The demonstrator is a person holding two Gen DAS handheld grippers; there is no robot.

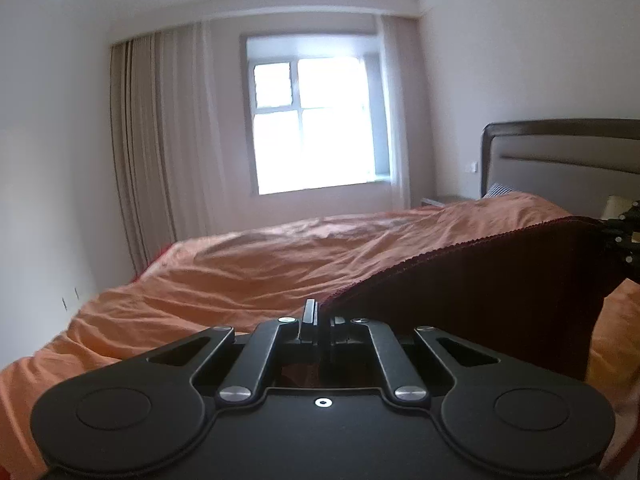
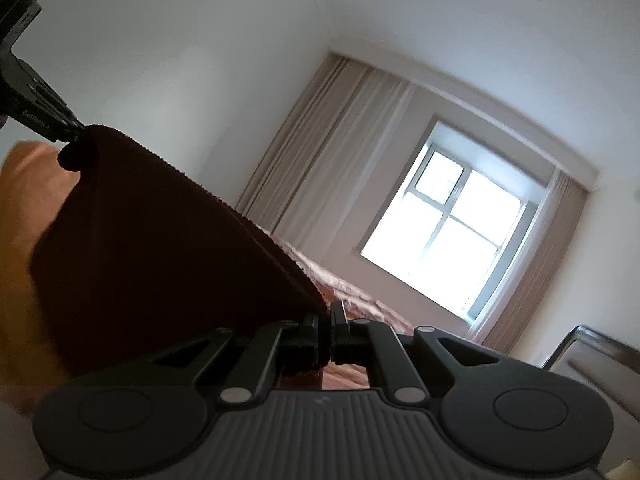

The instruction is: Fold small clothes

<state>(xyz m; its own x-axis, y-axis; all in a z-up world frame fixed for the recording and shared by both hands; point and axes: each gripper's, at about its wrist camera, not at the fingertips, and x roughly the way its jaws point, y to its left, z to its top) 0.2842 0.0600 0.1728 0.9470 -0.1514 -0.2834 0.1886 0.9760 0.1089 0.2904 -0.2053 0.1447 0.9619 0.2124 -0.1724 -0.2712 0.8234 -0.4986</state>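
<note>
A dark maroon knitted garment (image 1: 480, 292) hangs stretched in the air above the bed, its ribbed top edge taut between both grippers. My left gripper (image 1: 320, 312) is shut on one corner of that edge. In the left wrist view the other gripper (image 1: 624, 236) holds the far corner at the right border. My right gripper (image 2: 325, 320) is shut on the garment (image 2: 160, 248), which spreads to the left of it. The left gripper (image 2: 70, 136) pinches the opposite corner at the upper left of the right wrist view. The garment's lower part is hidden behind the gripper bodies.
An orange duvet (image 1: 260, 264) covers the bed below. A dark padded headboard (image 1: 560, 160) and a striped pillow (image 1: 498, 190) are at the right. A bright window (image 1: 316, 124) with beige curtains (image 1: 160, 132) fills the far wall. White wall on the left.
</note>
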